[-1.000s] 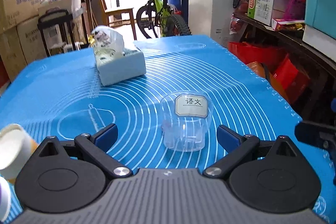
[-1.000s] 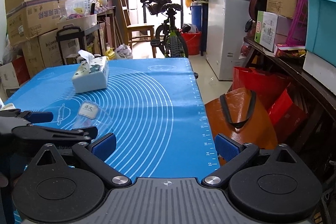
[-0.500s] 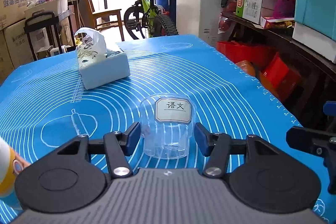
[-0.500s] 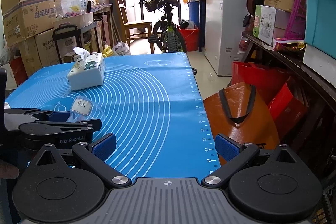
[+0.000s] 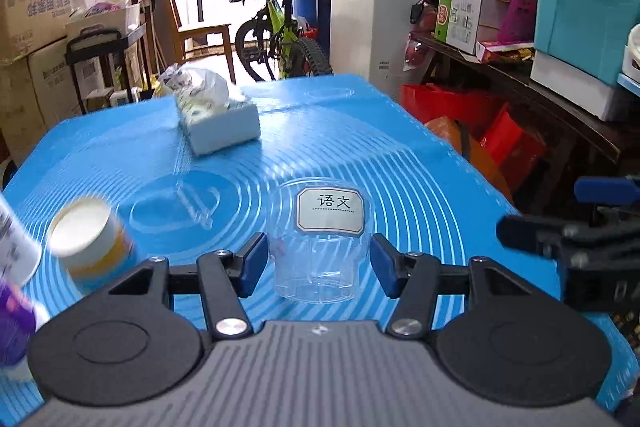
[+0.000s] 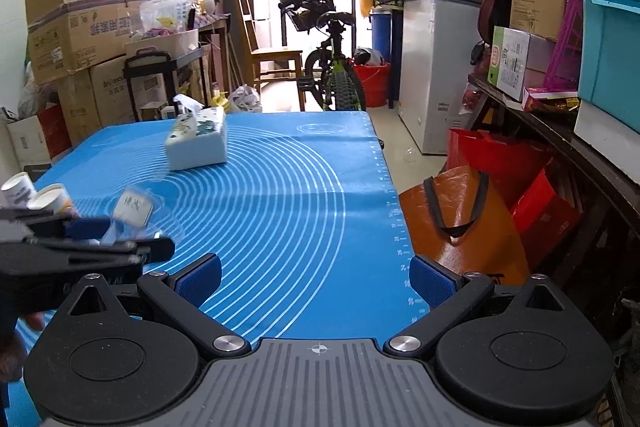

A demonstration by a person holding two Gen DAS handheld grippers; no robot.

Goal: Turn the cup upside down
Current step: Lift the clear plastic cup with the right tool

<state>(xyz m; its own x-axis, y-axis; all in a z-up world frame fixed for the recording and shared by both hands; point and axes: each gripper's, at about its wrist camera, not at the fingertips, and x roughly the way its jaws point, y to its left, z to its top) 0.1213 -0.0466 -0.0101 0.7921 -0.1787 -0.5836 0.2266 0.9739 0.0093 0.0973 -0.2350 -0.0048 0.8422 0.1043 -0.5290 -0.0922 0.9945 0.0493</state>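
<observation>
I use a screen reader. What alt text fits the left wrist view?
The left gripper holds its jaws close on either side of a clear labelled cup standing upright on a blue mat. A tissue box sits behind it.

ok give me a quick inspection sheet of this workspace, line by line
surface: blue baking mat with white ring markings covers the table.
job's things: clear plastic cup with a white label, upright, mouth up, not yet flipped.
clutter: tissue box toward the far side; paper cup and a white container at the left edge.
grippers: left gripper has its blue pads either side of the cup's lower half, a thin gap showing at each pad; right gripper is wide open over the mat's right part, holding nothing.
cables: nothing seen.
surroundings: bicycle, white freezer, cardboard boxes, orange bag on the floor.
</observation>
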